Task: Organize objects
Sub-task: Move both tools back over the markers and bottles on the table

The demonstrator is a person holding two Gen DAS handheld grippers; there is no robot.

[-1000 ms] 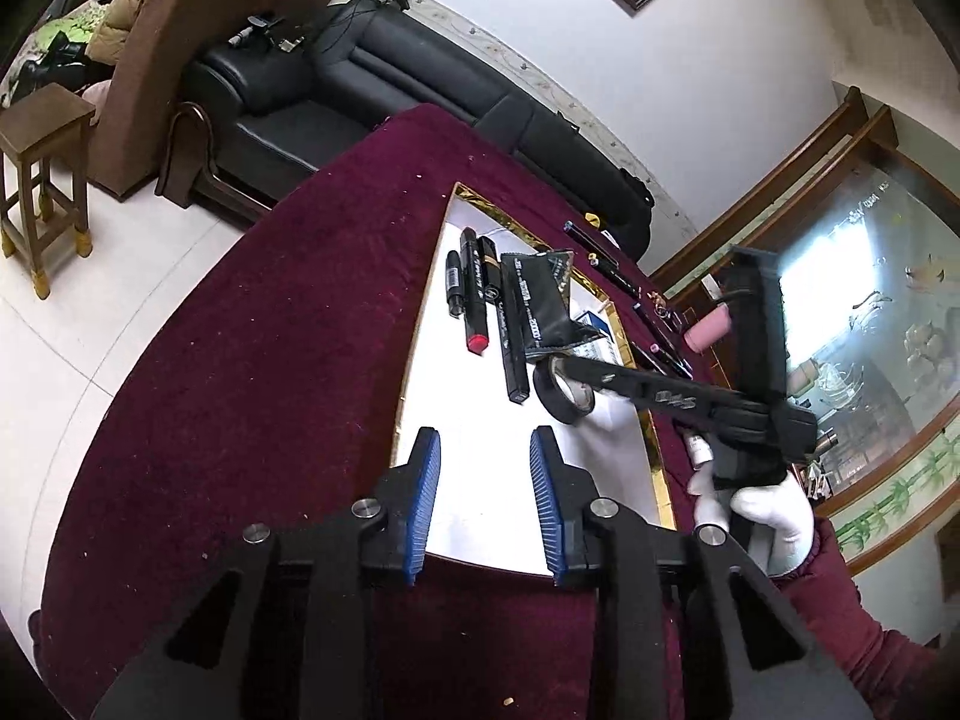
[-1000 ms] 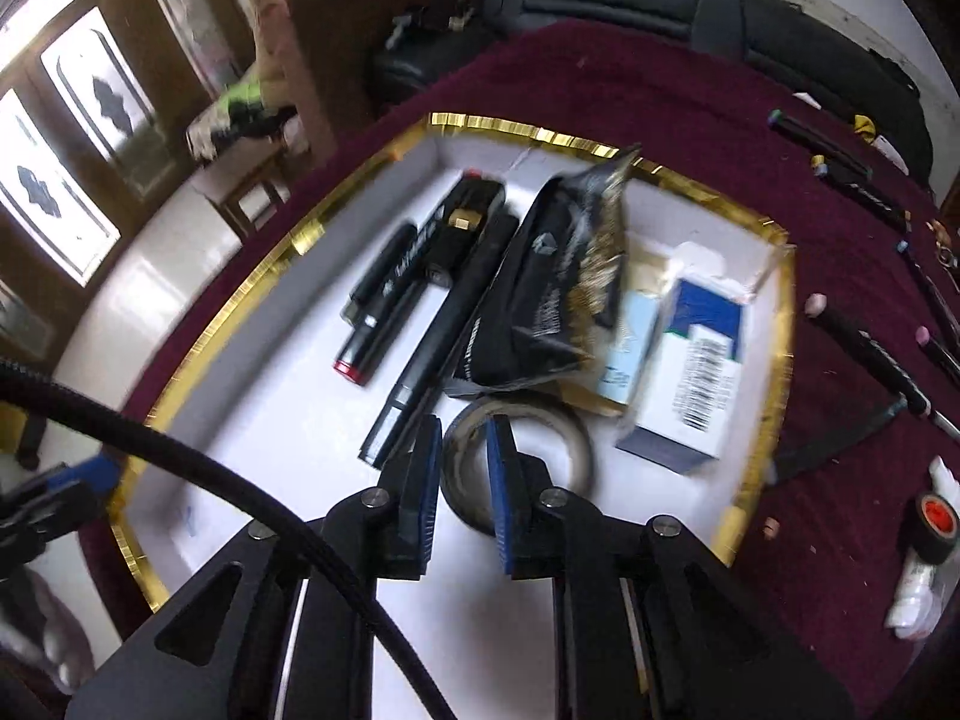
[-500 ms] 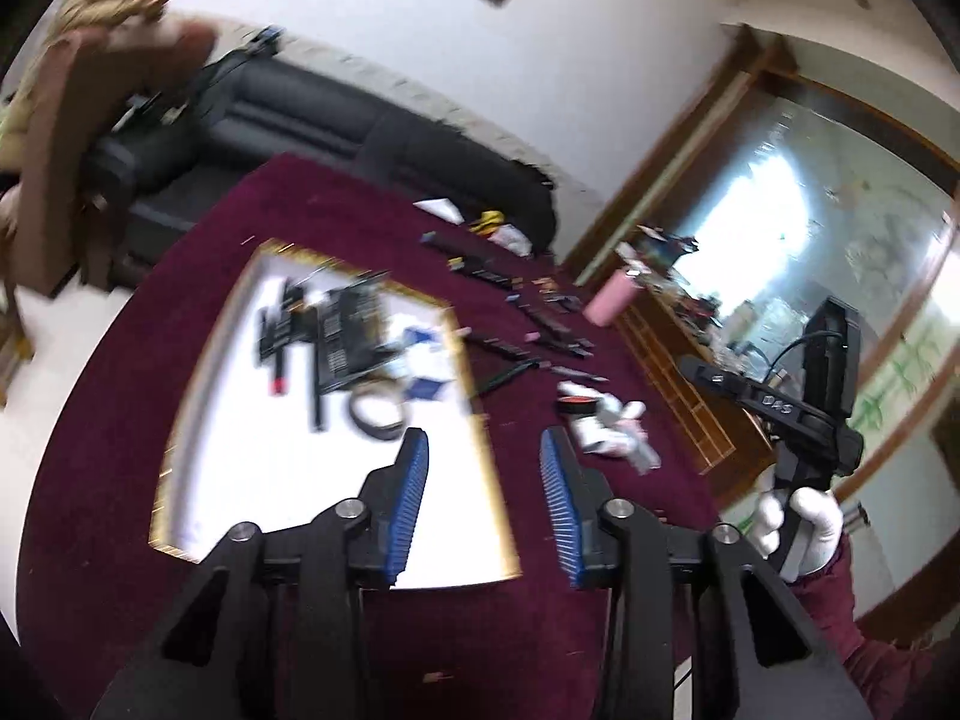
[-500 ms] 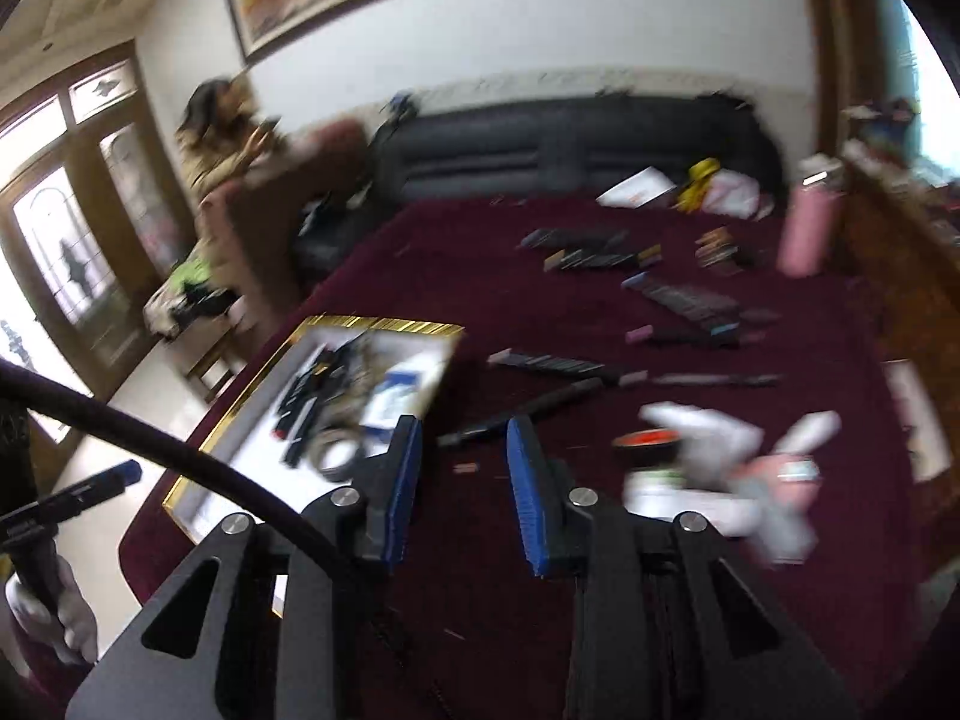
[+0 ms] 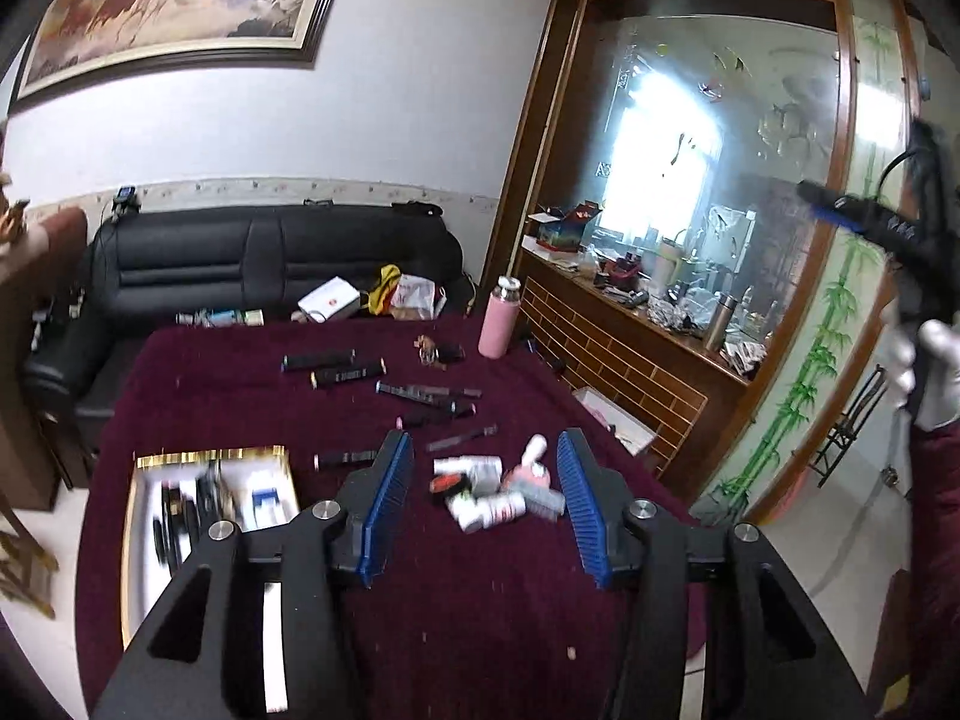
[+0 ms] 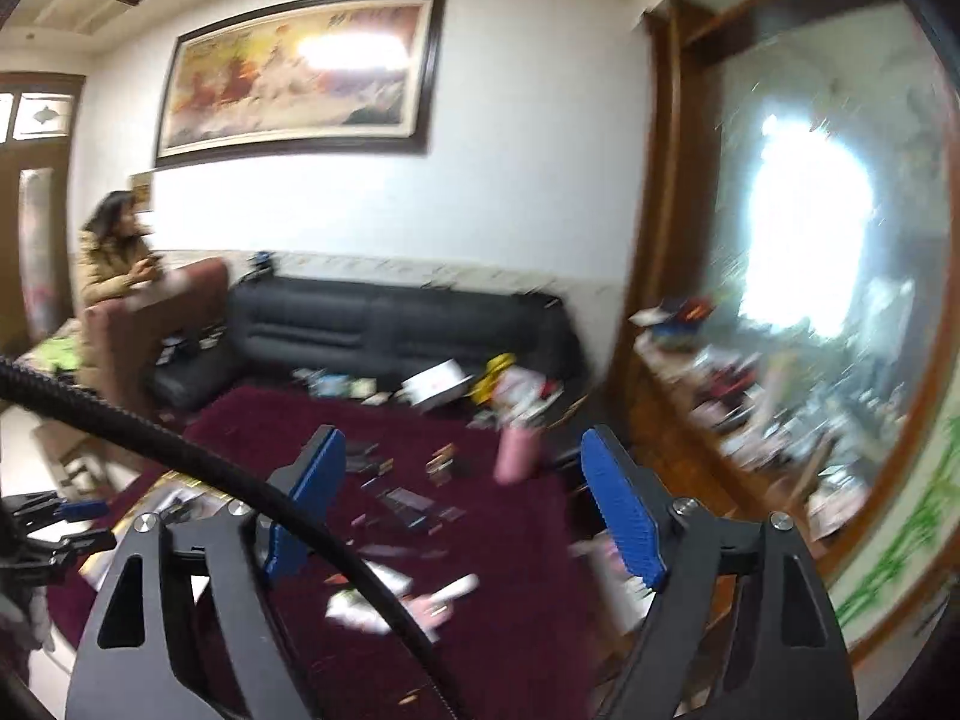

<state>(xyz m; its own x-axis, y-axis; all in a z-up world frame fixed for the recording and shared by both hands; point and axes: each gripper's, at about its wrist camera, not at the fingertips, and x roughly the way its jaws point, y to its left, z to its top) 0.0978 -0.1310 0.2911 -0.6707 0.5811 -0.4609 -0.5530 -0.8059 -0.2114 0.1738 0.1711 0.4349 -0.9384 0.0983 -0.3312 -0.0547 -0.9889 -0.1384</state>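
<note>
Pens point(image 5: 336, 366) lay scattered across the maroon table point(image 5: 480, 600), apart from each other; small bottles point(image 5: 492, 495) sat in a loose pile nearer the camera. Gold-rimmed tray point(image 5: 210, 455) at table's left side held dark items, blurred. Left gripper point(image 5: 485, 501) was raised over the table, fingers spread, holding nothing. Right gripper point(image 6: 462, 504) likewise spread wide and bare, raised; view motion-blurred. Pink flask point(image 5: 498, 324) stood upright at far edge.

Left gripper point(image 5: 485, 501) and right gripper point(image 6: 474, 504) both spread wide, empty.
</note>
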